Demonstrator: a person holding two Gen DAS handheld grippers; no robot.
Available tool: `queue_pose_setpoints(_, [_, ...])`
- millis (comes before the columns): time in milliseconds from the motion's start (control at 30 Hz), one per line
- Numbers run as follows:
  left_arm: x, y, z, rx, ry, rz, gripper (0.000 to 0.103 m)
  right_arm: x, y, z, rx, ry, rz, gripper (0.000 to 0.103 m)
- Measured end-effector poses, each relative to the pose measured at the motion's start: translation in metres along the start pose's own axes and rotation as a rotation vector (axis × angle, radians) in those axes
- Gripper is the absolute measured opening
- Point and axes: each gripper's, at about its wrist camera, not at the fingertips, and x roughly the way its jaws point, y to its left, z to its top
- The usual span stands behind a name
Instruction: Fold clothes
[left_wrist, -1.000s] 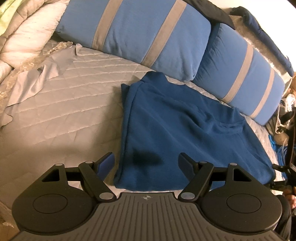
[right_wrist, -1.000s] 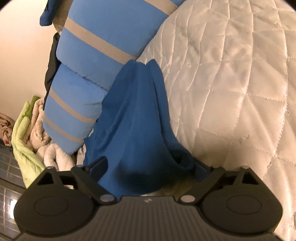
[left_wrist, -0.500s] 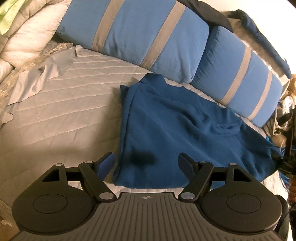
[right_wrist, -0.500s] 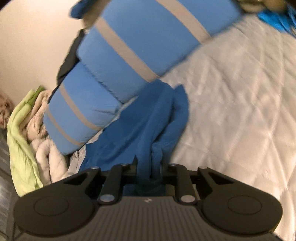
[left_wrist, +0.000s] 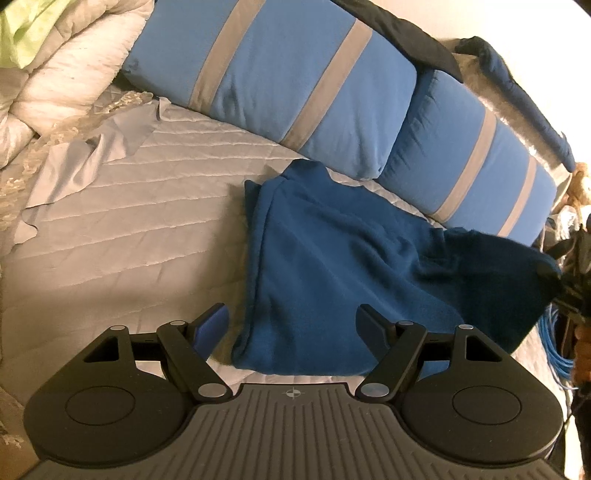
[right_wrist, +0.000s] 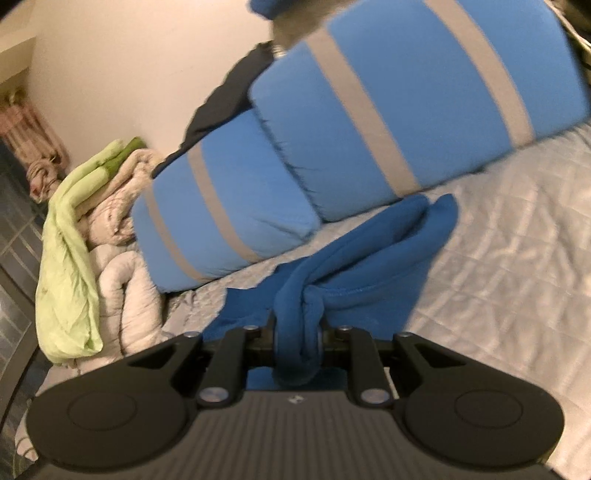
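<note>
The quilted bed (left_wrist: 110, 229) carries two blue striped pillows (left_wrist: 280, 85) and, just below them, the blue garment (left_wrist: 332, 266). The right gripper (right_wrist: 297, 332) is clamped on its bunched corner (lifted off the quilt). The left gripper (left_wrist: 291, 321) hovers over the near edge, jaws apart.

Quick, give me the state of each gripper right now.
Left gripper: open, holding nothing.
Right gripper: shut on a bunched edge of the blue garment.

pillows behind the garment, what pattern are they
Bright blue pillows with grey stripes, clearest in the left wrist view.
</note>
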Motion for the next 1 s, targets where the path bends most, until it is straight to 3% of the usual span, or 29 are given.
queue_pose_setpoints(500, [-0.016,0.025,0.002,-0.048,-0.037,0.017,0.075,0.070,0.095,-0.017,-0.143,0.053,0.086,0.018])
queue_pose_setpoints(667, [-0.032,0.038,0.003,-0.066,-0.056,0.051,0.076,0.116,0.149,-0.034,-0.211,0.088,0.160,0.018])
queue_pose_setpoints(800, [-0.041,0.052,0.000,-0.094,-0.065,0.083,0.075,0.177,0.213,-0.076,-0.318,0.199,0.226,0.017])
queue_pose_setpoints(900, [-0.045,0.060,-0.004,-0.117,-0.064,0.095,0.075,0.218,0.242,-0.127,-0.458,0.342,0.187,0.018])
queue_pose_setpoints(1000, [-0.046,0.064,-0.006,-0.115,-0.056,0.093,0.076,0.235,0.244,-0.155,-0.501,0.394,0.131,0.017])
